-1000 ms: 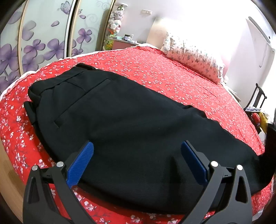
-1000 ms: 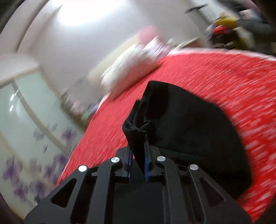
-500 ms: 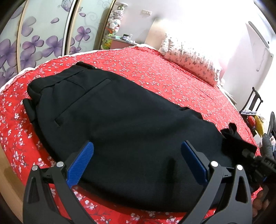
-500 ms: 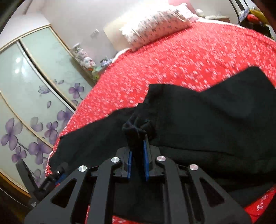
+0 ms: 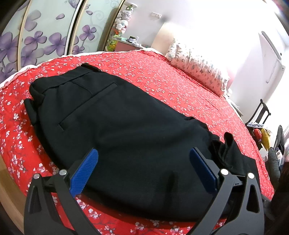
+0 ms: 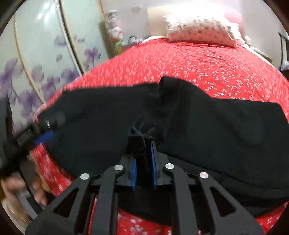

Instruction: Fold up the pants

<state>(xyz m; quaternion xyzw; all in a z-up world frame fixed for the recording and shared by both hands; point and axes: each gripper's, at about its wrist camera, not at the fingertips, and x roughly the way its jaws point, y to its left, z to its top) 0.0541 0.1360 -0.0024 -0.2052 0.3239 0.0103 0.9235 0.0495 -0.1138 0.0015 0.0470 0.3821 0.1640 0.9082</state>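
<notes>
Pants: solid black all over, no pattern showing.
Bedspread: bright red, scattered with small white blossoms.
Pillow: pale cream with a fine dotted floral print.
Wardrobe doors: frosted pale green-white, big purple flowers, light wooden frame strips.
Left gripper: black frame, blue ribbed pads, silver rivets.
Right gripper: black frame too, blue pads, silver rivets.
Plush toys: white and pastel, with green further down.
</notes>
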